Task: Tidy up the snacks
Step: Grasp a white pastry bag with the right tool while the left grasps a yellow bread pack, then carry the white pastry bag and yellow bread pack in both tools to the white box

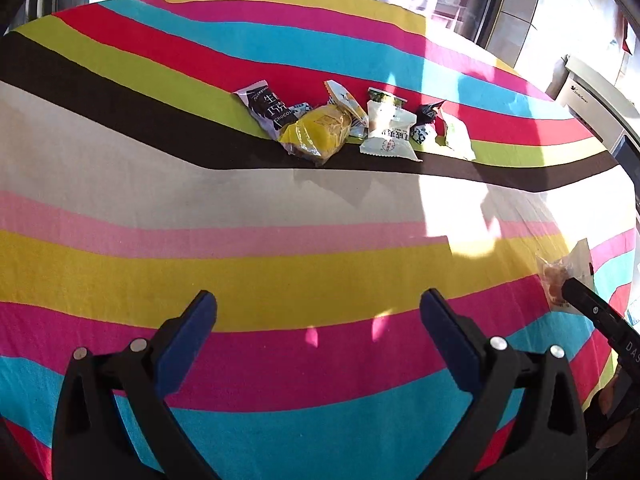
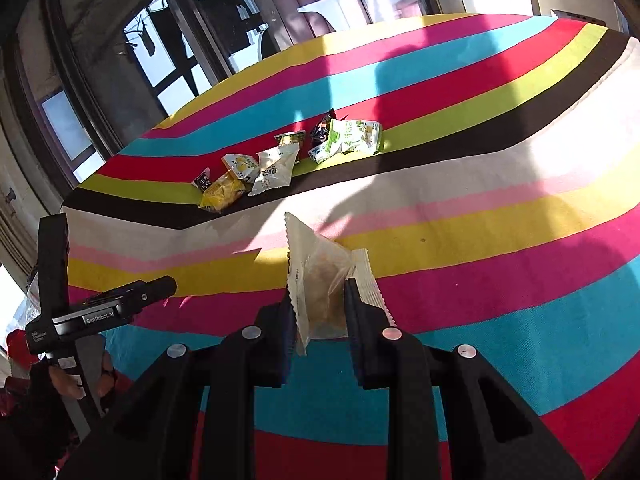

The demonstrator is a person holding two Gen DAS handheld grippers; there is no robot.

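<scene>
While clamping a pastry packet (image 2: 320, 280), right hand-held gripper (image 2: 318, 300) hovers

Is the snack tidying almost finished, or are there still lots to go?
Only just begun, it seems. No snack looks sorted yet. In hand: the right gripper is shut on a pale wrapped pastry, lifted away from the pile. The left gripper is open and empty. Left: the yellow packet, white packet, chocolate packet and others lie jumbled on the striped cloth.
</scene>
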